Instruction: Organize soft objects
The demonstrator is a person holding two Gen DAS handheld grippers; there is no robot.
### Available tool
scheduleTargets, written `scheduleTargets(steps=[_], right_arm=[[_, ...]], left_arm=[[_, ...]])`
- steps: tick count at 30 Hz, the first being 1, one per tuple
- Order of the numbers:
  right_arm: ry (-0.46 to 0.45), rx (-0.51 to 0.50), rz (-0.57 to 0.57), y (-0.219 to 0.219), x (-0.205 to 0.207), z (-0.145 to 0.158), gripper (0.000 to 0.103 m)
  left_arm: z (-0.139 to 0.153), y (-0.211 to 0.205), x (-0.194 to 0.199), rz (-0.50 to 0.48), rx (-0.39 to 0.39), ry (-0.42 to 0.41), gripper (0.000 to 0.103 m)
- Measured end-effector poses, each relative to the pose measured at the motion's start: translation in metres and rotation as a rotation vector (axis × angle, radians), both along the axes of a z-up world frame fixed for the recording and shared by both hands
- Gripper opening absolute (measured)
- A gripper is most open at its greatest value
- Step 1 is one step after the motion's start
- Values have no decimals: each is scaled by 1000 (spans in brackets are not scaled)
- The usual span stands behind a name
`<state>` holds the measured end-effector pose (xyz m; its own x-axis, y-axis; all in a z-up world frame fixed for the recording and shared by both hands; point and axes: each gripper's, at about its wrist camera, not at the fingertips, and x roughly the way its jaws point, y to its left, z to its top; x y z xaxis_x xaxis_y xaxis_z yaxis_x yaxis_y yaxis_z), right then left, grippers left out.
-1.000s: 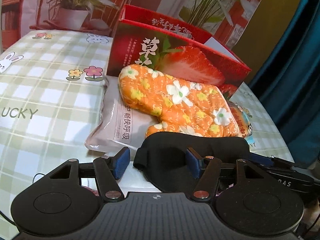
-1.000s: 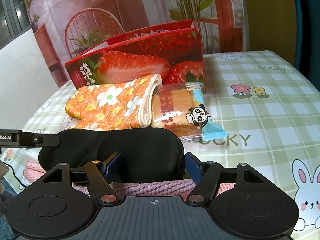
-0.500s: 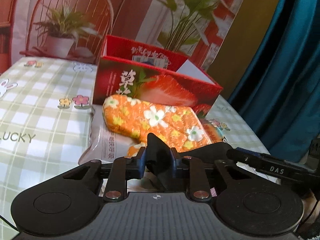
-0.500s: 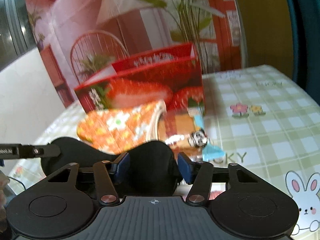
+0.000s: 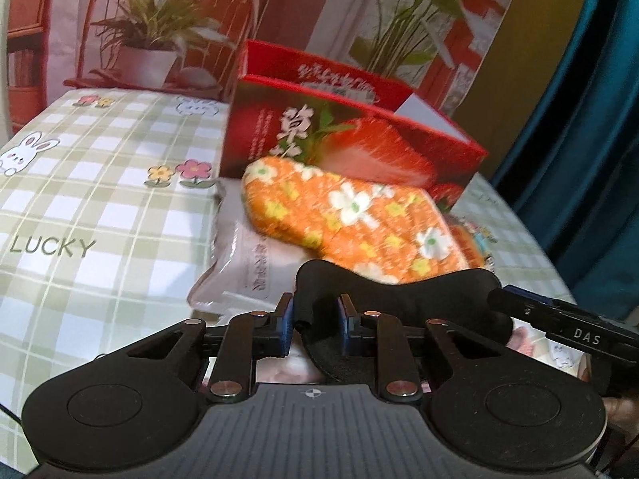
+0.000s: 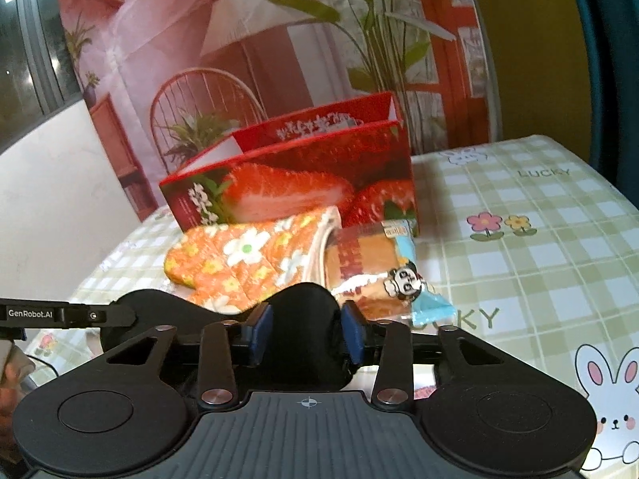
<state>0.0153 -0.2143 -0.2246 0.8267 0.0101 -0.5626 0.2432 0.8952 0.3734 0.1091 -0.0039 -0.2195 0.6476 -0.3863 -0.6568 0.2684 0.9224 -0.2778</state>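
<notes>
Two grippers hold one black sleep mask (image 5: 403, 299) between them, up off the table. The left gripper (image 5: 315, 321) is clamped on one end of the mask, its blue pads (image 5: 286, 324) pinching a folded bit of the black cloth. The right gripper (image 6: 306, 333) is clamped on the other end, with a fatter bunch of cloth squeezed between its blue pads (image 6: 258, 333). In the right wrist view the left gripper's finger shows as a thin black bar at the left edge (it reaches the far end of the mask).

Just behind the mask lies an orange oven mitt (image 5: 351, 223) with white and yellow flowers. The mitt rests partly on a pale plastic packet (image 5: 243, 263) with writing on it. Beside the mitt's open end lies a wrapped snack (image 6: 375, 267) with a little cartoon panda on the wrapper. Behind all of these stands a red box (image 6: 295, 187) with big strawberries on it, and its top is open.

Everything sits on a green and white checked tablecloth (image 5: 80, 199) with bunnies, flowers and the word LUCKY.
</notes>
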Motion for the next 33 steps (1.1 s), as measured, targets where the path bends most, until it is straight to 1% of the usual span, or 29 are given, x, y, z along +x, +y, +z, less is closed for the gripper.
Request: scheduleTargets(steps=[3,5,7,10,12,14,16,17,19,22,25,27,29,33], right_arm=[[24,3,-6,1,2,-8,48],[34,-1,-12,1,3,-13,49],[49,0,-11,1,5,-17,59],[70,29,-6,-1,8,-24,63],[76,53,-8,-4,8,-27,63],[60,68,-16,-6,6,-26,55],[31,65,-26,-7,2,-20,43],[12,66,-32,-8,0,-16,40],[-21,76,-39,-12,-5,-8,24],[-50,88,-36,-17,-9,1,15],[-76,88,-5,-16,-10,10,12],[-81,89,35,-12,-8,14,12],[-64,95,71,-7,-2,14,13],[-48,82,73,-3,1,13,14]], left_arm=[[-3,3,3,8,-7,19,23],[-5,4,3,10,-6,22,23],[-5,3,3,9,-1,22,23],[-6,1,3,9,3,24,23],[-6,1,3,11,1,25,23],[-6,1,2,12,-4,22,23],[-4,2,2,14,-6,14,23],[-4,2,2,16,-6,11,23],[-2,1,1,23,3,3,23],[3,3,-2,31,0,-25,22],[10,3,-6,29,-11,-62,20],[11,0,-6,18,-3,-68,20],[9,-1,-4,19,11,-54,20],[3,5,-1,34,-5,-14,20]])
